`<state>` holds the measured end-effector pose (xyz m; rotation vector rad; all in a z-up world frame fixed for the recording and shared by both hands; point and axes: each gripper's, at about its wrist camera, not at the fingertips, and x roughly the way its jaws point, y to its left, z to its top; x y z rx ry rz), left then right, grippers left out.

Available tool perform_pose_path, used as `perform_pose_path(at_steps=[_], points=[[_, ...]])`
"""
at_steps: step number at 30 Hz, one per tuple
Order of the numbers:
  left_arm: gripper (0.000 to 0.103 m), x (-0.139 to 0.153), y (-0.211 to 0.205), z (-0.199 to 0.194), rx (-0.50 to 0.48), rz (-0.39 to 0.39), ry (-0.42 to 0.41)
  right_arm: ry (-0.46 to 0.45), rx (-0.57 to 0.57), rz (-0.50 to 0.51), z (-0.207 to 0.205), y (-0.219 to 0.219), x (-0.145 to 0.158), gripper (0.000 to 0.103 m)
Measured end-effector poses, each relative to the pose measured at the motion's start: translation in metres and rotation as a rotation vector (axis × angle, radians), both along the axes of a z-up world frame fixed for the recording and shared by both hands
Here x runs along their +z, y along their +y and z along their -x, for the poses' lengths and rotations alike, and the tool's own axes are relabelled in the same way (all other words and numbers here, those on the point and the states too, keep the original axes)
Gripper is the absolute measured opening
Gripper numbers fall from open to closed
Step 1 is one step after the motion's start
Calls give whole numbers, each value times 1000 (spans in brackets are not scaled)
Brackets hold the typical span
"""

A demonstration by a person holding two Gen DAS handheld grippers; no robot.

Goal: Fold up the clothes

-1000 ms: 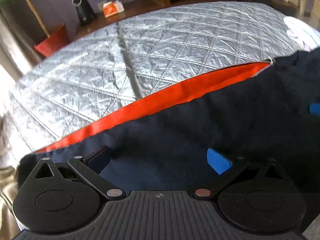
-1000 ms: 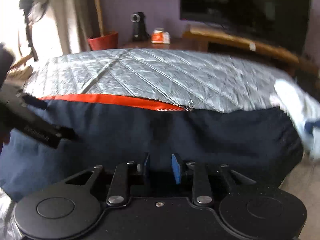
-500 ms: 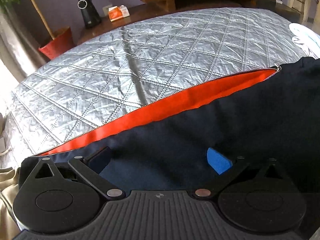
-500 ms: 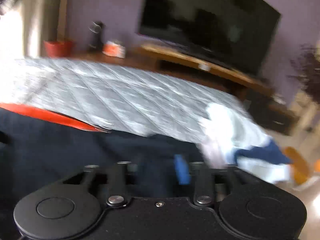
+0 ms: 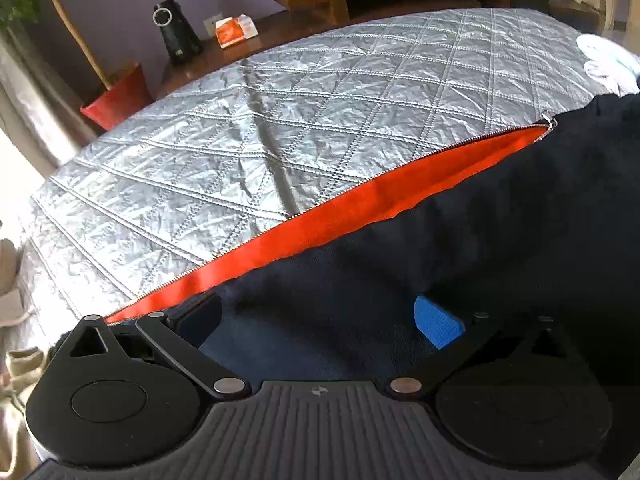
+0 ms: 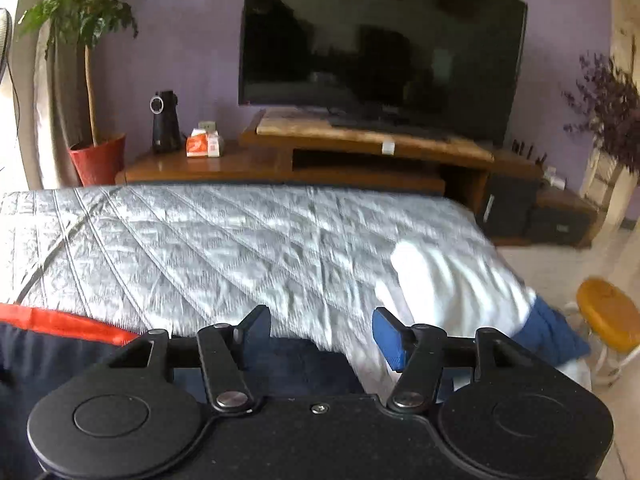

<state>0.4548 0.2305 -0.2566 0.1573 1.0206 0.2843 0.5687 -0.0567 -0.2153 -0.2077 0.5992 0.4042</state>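
Your right gripper [image 6: 320, 334] swung right and opened wide; left gripper [image 5: 320, 314] wide too. Pinch the soft, limp navy garment [image 5: 460, 240] at its lower-frame edge.

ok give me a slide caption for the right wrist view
Right gripper, jaws open, above the dark navy garment on the silver quilted bedspread, facing a black television.
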Motion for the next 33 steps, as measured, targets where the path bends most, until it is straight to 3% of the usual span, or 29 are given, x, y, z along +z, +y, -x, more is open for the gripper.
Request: perform_pose_path(at_steps=[4, 10, 12, 14, 22, 25, 27, 31, 33], points=[[103, 1, -10, 3, -50, -49, -5, 91, 16, 22, 0, -12, -14, 55], [103, 1, -13, 2, -81, -75, -7, 199, -8, -95, -27, -28, -26, 55], [103, 1, -7, 0, -63, -63, -6, 186, -4, -93, -29, -25, -25, 48], [103, 1, -2, -2, -47, -53, -6, 171, -1, -89, -30, -22, -24, 33], [103, 16, 3, 0, 7, -28, -78, 113, 15, -71, -34, -8, -19, 36], [103, 27, -9, 5, -37, 4, -128, 221, 26, -37, -47, -1, -38, 44], [103, 31, -20, 8, -80, 25, -147, 128, 22, -24, -36, -1, -31, 44], [103, 27, -39, 11, -157, 49, -116, -54, -14, -175, 3, -17, 5, 52], [103, 26, -52, 17, -202, 41, -115, -46, 9, -210, 22, -25, 13, 53]])
